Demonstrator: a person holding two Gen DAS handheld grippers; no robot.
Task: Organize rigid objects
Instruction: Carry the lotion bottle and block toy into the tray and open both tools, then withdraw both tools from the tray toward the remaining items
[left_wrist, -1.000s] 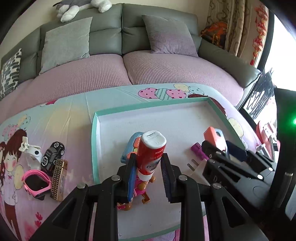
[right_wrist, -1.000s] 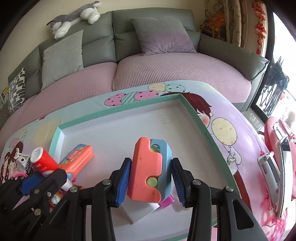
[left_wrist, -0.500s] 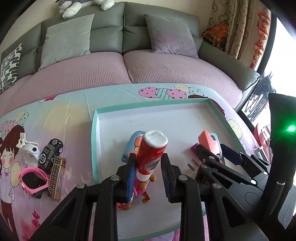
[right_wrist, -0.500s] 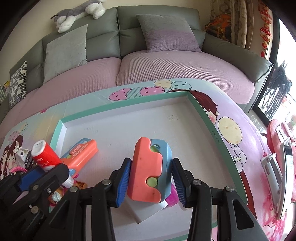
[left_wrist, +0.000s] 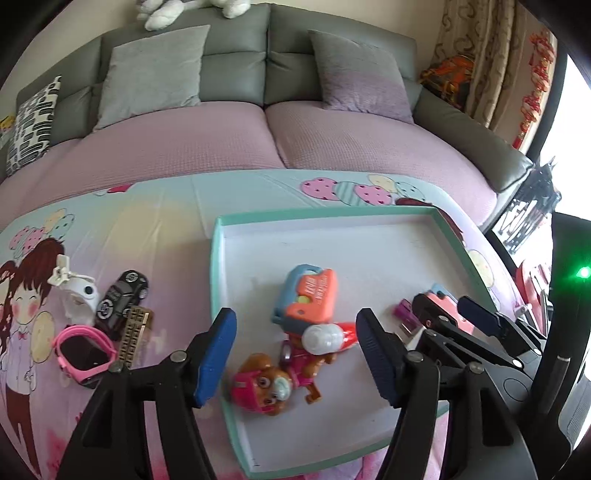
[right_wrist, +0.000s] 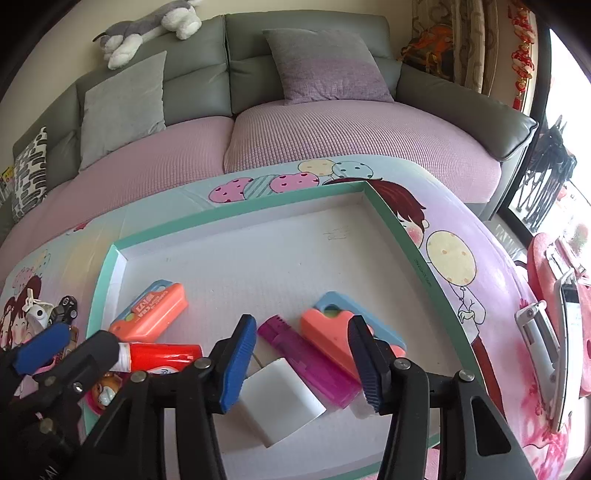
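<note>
Two grippers, both mine, and both have just been opening: the left gripper (left_wrist: 295, 350) stands wide with nothing pressed between its pads, and the right gripper (right_wrist: 303, 363) is spread as well, gripping nothing. The red tube (left_wrist: 330, 334) lies on its side in the near part of the tray (left_wrist: 369, 214), resting against the toy dog (left_wrist: 266, 380) and just near of the left orange-and-blue case (left_wrist: 306, 297). Between my right fingers, but free of them, lies the right orange-and-blue case (right_wrist: 343, 332), leaning on the purple clip-shaped piece (right_wrist: 306, 360), with a white block (right_wrist: 284, 397) nearer still. On the cloth to the left of the tray wait a pink watch (left_wrist: 83, 349), a black toy car (left_wrist: 122, 295), a gold-and-black bar (left_wrist: 135, 334) and a white clip-on gadget (left_wrist: 75, 291). I judge all of these light and stiff. The tube looks smooth and round, so it would likely roll or squirt out of a pinch; I would take it across the middle of its body. The cases have flat faces that should hold well across their thin sides. The watch band may flex, so the solid face seems the better hold. The car looks glossy; its long flanks offer parallel surfaces, though its wheels could let it scoot away.
</note>
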